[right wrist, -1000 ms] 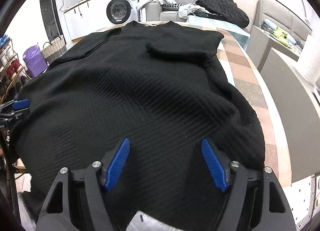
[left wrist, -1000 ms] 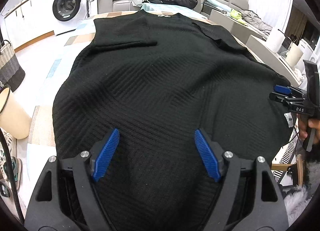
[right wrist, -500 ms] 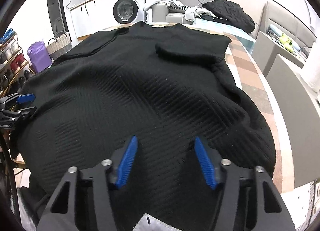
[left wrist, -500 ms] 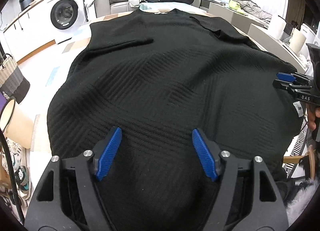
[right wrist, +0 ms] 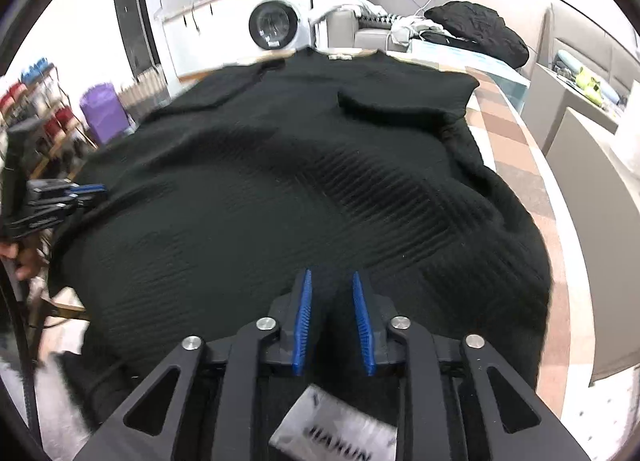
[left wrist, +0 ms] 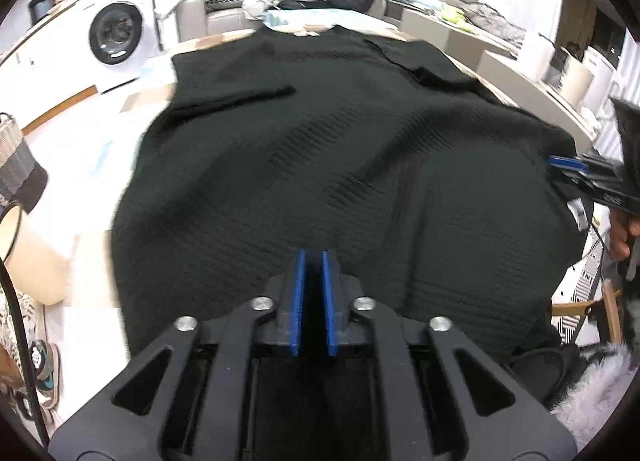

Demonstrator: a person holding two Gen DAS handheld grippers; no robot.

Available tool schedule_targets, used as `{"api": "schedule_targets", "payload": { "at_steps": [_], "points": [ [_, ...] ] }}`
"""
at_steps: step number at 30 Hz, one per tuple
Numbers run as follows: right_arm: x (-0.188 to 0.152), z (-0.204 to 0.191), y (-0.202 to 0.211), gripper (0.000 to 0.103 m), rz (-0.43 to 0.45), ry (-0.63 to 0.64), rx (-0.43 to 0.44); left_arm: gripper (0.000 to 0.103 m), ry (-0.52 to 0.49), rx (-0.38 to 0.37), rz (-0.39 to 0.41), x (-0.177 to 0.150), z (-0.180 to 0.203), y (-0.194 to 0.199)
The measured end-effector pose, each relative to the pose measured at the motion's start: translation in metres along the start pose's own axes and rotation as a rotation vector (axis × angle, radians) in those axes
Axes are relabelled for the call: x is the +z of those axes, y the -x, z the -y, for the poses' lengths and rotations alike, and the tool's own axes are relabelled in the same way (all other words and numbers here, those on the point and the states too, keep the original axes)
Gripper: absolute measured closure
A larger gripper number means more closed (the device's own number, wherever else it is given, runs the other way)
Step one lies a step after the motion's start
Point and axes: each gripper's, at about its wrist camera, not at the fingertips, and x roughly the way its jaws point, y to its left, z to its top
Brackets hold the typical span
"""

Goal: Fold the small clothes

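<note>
Black knit sweater (left wrist: pixel 340 165) lies spread face-up over the table, filling the centre of both wrist views, neck toward the top of frame, both sleeves folded in across the chest, hem at the bottom of frame under the grippers. Left gripper (left wrist: pixel 314 261) has closed since half a second ago: blue pads were wide apart over the hem, now nearly together with only a thin dark gap, pinched on the sweater's hem at lower centre. Right gripper (right wrist: pixel 330 281) has also narrowed a lot, but a visible gap with black fabric bunched in it remains, so it reads as closing on the hem, grip probably not yet tight. A white care label (right wrist: pixel 340 429) shows below the right gripper at the bottom edge. Each gripper appears in the other's view: right one at the right edge of the left view, left one at the left edge of the right view, both on the hem corners. Fabric looks rippled and both views are motion-blurred, so the cloth is likely being disturbed. Meaning: both bottom corners are taken, next step is likely lifting the hem and carrying it toward the neck. Patterned table top (right wrist: pixel 516 149) shows at right; washing machine (right wrist: pixel 276 23) and sofa with dark bundle (right wrist: pixel 480 29) upper frame.
</note>
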Motion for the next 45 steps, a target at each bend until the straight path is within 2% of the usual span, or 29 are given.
{"api": "schedule_targets", "payload": {
  "at_steps": [1,2,3,4,7,9,16,20,21,23,24,25,30,32,37,41,45],
  "points": [
    [-0.002,0.002,0.009,0.061,0.025,-0.009,-0.006,0.07,0.012,0.016,0.014,0.001,-0.004,0.005],
    [-0.003,0.005,0.019,0.05,0.051,-0.018,-0.017,0.059,0.027,0.034,0.032,0.003,-0.011,0.011],
    [-0.006,0.01,0.033,0.046,0.082,-0.027,-0.025,0.042,0.044,0.05,0.057,0.004,-0.017,0.018],
    [-0.008,0.016,0.043,0.043,0.097,-0.037,-0.035,0.034,0.063,0.057,0.082,0.004,-0.024,0.024],
    [-0.016,0.031,0.062,0.034,0.111,-0.062,-0.082,0.03,0.116,0.046,0.097,0.003,-0.045,0.036],
    [-0.023,0.043,0.067,0.033,0.096,-0.082,-0.082,0.028,0.136,0.052,0.095,-0.001,-0.056,0.039],
    [-0.051,0.067,0.06,0.033,0.047,-0.16,0.014,0.026,0.17,0.038,-0.035,-0.026,-0.084,0.022],
    [-0.063,0.07,0.059,0.033,0.054,-0.179,0.027,0.027,0.173,-0.028,-0.056,-0.037,-0.085,0.018],
    [-0.065,0.07,0.057,0.033,0.056,-0.178,0.027,0.033,0.168,-0.031,-0.049,-0.038,-0.083,0.017],
    [-0.068,0.072,0.056,0.033,0.061,-0.18,0.02,0.06,0.157,-0.033,-0.037,-0.038,-0.078,0.015],
    [-0.069,0.073,0.053,0.033,0.064,-0.185,0.02,0.083,0.156,-0.038,-0.035,-0.037,-0.076,0.013],
    [-0.069,0.075,0.05,0.035,0.067,-0.192,0.016,0.095,0.157,-0.038,-0.031,-0.034,-0.074,0.01],
    [-0.062,0.077,0.041,0.064,0.133,-0.21,0.02,0.098,0.177,-0.057,0.046,-0.026,-0.075,0.018],
    [-0.057,0.078,0.037,0.096,0.151,-0.218,0.021,0.098,0.189,-0.063,0.081,-0.021,-0.075,0.026],
    [-0.042,0.063,0.064,0.098,0.32,-0.141,0.109,0.098,0.206,-0.046,0.216,-0.007,-0.076,0.051],
    [-0.027,0.07,0.084,0.098,0.442,-0.17,0.087,0.099,0.234,-0.02,0.299,0.012,-0.082,0.063],
    [-0.004,0.076,0.084,0.098,0.497,-0.211,0.063,0.099,0.245,-0.001,0.336,0.033,-0.09,0.061]
  ]
}}
